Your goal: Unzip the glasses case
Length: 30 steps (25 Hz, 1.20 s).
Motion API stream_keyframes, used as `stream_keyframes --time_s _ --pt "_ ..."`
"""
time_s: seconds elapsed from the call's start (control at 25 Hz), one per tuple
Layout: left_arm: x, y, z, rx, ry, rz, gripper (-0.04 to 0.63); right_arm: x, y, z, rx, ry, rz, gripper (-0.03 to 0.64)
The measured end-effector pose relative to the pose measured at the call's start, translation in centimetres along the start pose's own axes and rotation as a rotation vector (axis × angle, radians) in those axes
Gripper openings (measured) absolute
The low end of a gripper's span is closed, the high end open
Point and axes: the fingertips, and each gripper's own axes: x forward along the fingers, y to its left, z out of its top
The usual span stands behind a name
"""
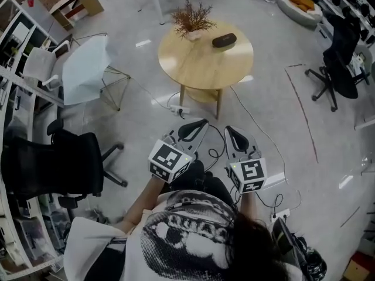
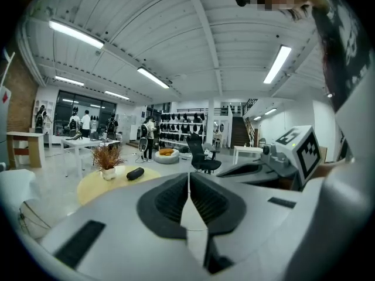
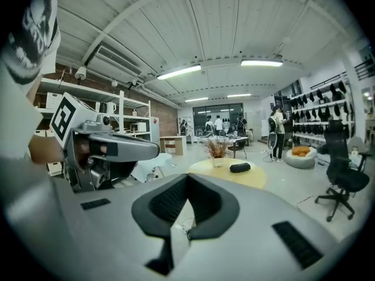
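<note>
The black oval glasses case [image 1: 224, 40] lies zipped on a round wooden table [image 1: 202, 63], next to a pot of dried twigs [image 1: 192, 20]. Both grippers hover over the floor close to the person's body, well short of the table. My left gripper [image 1: 199, 124] is shut with nothing between its pads. Beside it, my right gripper [image 1: 232, 132] is shut and empty too. The left gripper view has the glasses case [image 2: 135, 173] far off at the left, beyond the left gripper [image 2: 188, 179]. In the right gripper view the glasses case [image 3: 239, 167] lies far ahead of the right gripper [image 3: 187, 179].
A black office chair [image 1: 61, 165] stands at the left, a white draped chair [image 1: 85, 69] beyond it. Another black office chair [image 1: 343, 63] is at the far right. Cables [image 1: 258, 124] and a power strip [image 1: 179, 110] lie on the floor before the table. People stand far back.
</note>
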Motion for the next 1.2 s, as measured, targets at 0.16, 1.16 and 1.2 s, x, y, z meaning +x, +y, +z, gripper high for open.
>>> stream_keyframes --time_s 0.16,1.16,1.2 --pt "0.9 1.0 0.0 -0.006 0.012 0.012 0.017 0.7 -1.1 -0.1 0.020 0.002 0.000 -0.002" --pt "16.9 22.9 2.9 -0.006 0.019 -0.054 0.017 23.0 -14.3 4.9 0.051 0.105 -0.072 -0.003" --pt "17.3 23.7 2.8 -0.011 0.023 -0.062 0.017 23.8 -14.4 4.9 0.053 0.112 -0.076 -0.002"
